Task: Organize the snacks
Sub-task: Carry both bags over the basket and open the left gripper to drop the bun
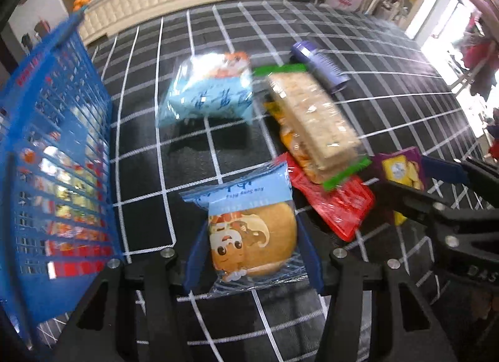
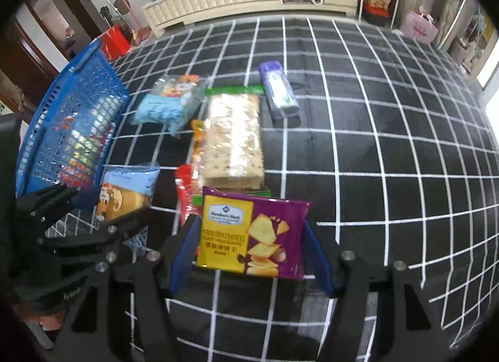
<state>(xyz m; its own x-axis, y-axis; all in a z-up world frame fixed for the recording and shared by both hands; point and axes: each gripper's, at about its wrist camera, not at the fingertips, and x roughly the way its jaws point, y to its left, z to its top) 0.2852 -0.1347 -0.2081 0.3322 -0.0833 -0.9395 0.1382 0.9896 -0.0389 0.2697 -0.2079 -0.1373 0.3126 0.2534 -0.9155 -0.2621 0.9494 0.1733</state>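
Right now each gripper carries a snack. The left gripper [image 1: 252,256] has its blue fingers [image 1: 195,263] closed on the sides of a bun packet [image 1: 252,231], and the right gripper [image 2: 249,243] has its fingers [image 2: 184,253] clamped on a purple cracker packet [image 2: 252,234]. Both packets look lifted clear of the checked black cloth [image 2: 374,143], near its close edge. The blue basket [image 1: 46,150] stands at the left edge of the cloth, already with snacks showing through its mesh.

The step in hand is likely the carry to the basket. The bun is soft, so the left grip should stay light and level, go up over the basket's rim rather than against the wall, and let go low inside. The right packet is held by its edges and may slip or tilt; keep it flat and wait until the left gripper is out, since the two are close together.

Left on the cloth toward its middle are a clear cracker pack [image 2: 234,137] lying over an orange packet [image 1: 293,143] and a red packet [image 1: 336,203], a light blue packet [image 2: 168,103] and a purple tube [image 2: 277,90].
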